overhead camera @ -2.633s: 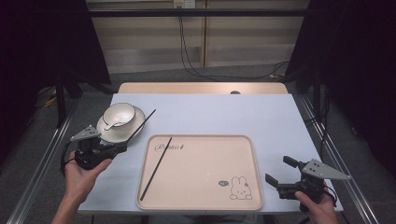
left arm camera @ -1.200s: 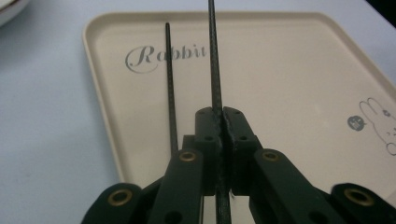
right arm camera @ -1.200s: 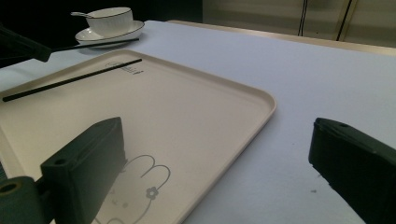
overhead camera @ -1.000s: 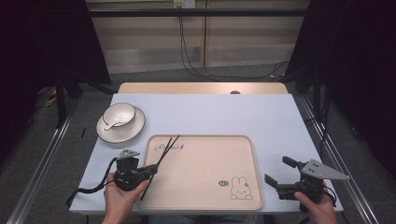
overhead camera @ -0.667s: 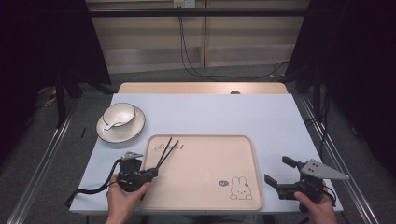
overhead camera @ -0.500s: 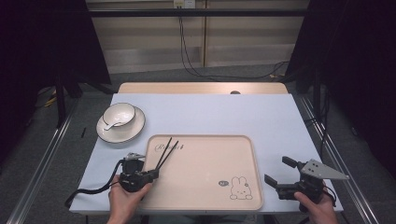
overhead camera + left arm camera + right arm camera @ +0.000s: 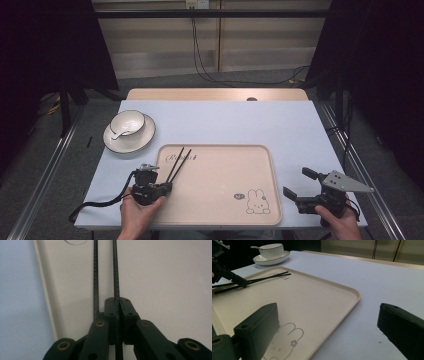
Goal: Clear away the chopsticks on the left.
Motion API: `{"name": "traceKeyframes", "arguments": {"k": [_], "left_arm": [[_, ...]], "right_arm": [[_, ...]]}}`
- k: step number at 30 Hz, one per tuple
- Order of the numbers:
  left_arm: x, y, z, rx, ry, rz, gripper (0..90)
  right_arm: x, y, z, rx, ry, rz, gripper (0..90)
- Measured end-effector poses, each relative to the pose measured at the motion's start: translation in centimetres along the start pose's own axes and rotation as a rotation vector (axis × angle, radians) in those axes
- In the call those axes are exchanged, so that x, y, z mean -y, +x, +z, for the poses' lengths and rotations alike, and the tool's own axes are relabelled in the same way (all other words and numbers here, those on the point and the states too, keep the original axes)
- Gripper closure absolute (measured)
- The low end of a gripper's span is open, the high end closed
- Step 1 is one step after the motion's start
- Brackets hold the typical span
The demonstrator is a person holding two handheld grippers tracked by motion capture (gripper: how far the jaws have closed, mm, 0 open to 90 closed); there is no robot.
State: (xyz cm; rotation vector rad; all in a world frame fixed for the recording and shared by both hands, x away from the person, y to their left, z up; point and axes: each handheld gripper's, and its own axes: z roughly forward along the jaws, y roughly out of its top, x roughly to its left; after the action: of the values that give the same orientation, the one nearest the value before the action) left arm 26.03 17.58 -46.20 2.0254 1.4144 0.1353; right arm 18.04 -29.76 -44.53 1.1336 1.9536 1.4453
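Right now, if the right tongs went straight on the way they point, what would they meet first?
Probably the tray: the open right tongs aim across its near corner toward the chopsticks and the bowl, though their height above it is unclear.

The tray bore cursive script near its far-left corner, too small to be read, and a rabbit drawing near its near-right corner.

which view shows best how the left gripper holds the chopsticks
The left gripper view: its jaws are shut on one chopstick, the other lying beside them. The high view shows the left gripper small; the right gripper view shows it at its edge.
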Motion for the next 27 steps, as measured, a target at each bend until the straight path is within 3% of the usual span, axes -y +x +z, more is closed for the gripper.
{"name": "traceKeyframes", "arguments": {"k": [9, 15, 19, 21, 22, 23, 26, 27], "left_arm": [[-0.1, 0.1, 0.1, 0.007, -0.004, 0.029, 82.5], [-0.2, 0.1, -0.1, 0.048, -0.028, 0.062, 73.0], [-0.2, 0.1, -0.9, 0.044, -0.092, 0.113, 54.4], [-0.2, 0.4, -1.5, 0.046, -0.129, 0.166, 40.9], [-0.2, 0.7, -2.0, 0.043, -0.143, 0.214, 35.2], [-0.1, 0.8, -2.4, 0.051, -0.184, 0.233, 30.2], [-0.1, 1.4, -3.8, 0.028, -0.241, 0.25, 11.3], [-0.1, 1.7, -4.2, 0.036, -0.251, 0.259, 8.7]], "right_arm": [[0.0, 0.0, 0.0, 0.004, 0.001, -0.006, 3.7], [0.0, 0.0, 0.0, -0.001, 0.0, -0.004, 3.8], [0.0, -0.1, -0.1, -0.001, -0.003, 0.0, 3.7], [0.0, -0.1, -0.1, 0.0, -0.004, 0.002, 3.7], [0.0, -0.1, -0.1, -0.002, -0.002, -0.002, 3.7], [0.0, -0.1, -0.1, -0.002, -0.003, -0.004, 3.7], [0.0, -0.1, -0.1, -0.001, -0.003, -0.003, 3.8], [0.0, -0.1, -0.1, 0.003, -0.003, 0.001, 3.7]]}}
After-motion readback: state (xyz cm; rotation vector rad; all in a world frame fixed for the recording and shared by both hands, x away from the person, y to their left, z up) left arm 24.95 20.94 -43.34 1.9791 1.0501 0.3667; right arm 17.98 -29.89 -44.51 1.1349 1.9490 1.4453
